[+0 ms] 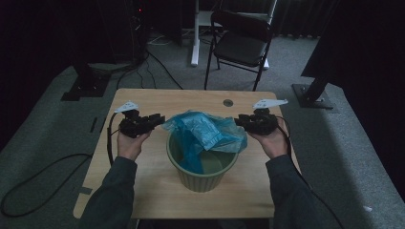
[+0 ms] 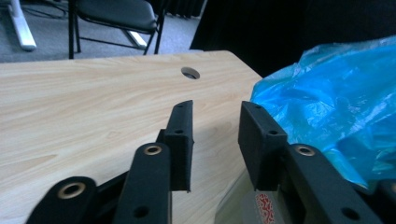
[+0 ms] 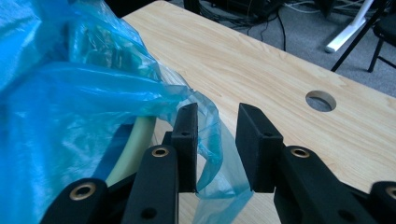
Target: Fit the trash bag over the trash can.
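Now I see the blue bag [image 1: 206,131] draped over the green bin [image 1: 203,164] at frame centre; my left gripper [image 1: 155,119] gapes empty, my right gripper [image 3: 217,135] gapes loosely around a bag edge.

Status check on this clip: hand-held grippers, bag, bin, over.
Left hand-held gripper open, nothing between jaws. Right hand-held gripper open, blue bag edge loose between jaws. Bag half draped over green bin. No obstruction.

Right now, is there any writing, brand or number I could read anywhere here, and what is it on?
None can be read.
A red mark on a pale label, low between the left gripper fingers: too blurred and cut off to read.
The blue bag and green bin show no print.
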### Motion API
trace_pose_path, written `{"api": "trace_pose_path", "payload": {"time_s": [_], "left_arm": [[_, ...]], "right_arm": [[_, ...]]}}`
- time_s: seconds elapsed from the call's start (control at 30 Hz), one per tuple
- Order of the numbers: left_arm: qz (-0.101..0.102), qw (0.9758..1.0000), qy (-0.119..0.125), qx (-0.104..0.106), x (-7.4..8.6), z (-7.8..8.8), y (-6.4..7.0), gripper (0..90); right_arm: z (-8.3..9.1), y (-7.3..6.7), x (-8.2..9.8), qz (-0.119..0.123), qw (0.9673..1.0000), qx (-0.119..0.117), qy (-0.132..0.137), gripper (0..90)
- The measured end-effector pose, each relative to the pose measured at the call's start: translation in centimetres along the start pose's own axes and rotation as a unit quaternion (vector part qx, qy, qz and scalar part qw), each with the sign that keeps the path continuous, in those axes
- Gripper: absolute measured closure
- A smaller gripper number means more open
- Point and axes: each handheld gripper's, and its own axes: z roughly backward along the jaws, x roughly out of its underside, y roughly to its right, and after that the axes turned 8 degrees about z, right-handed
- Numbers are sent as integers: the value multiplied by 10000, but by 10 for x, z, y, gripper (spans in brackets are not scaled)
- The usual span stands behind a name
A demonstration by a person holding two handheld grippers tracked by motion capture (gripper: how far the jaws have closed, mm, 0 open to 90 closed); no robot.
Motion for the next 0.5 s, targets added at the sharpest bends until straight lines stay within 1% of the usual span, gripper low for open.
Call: {"api": "trace_pose_path", "payload": {"time_s": [0.03, 0.13, 0.17, 0.2, 0.27, 0.33, 0.4, 0.43, 0.5], "left_arm": [[-2, 10000, 40, 25, 0, 3, 0, 625], [-68, 9999, 144, 61, -2, 11, 5, 598], [-117, 9998, 171, 79, -3, 14, 8, 592], [-117, 9998, 171, 79, -3, 14, 8, 585], [-226, 9995, 195, 89, -4, 19, 14, 569], [-323, 9992, 188, 102, -5, 22, 18, 567], [-356, 9991, 190, 131, -5, 23, 21, 554], [-486, 9983, 205, 230, -4, 26, 27, 532], [-619, 9974, 232, 291, -3, 28, 33, 508]], "right_arm": [[4, -1, 0, 7, 10000, -3, 42, 690], [10, -2, -1, 42, 10000, 3, 89, 688], [11, -3, -2, 51, 9999, -3, 100, 688], [11, -3, -2, 51, 9999, -3, 100, 688], [15, -5, -3, 72, 9999, -23, 144, 688], [16, -5, -4, 97, 9998, -29, 151, 688], [16, -7, -4, 103, 9998, -48, 154, 688], [18, -10, -6, 156, 9997, -85, 180, 686], [19, -12, -7, 194, 9996, -107, 191, 685]]}}
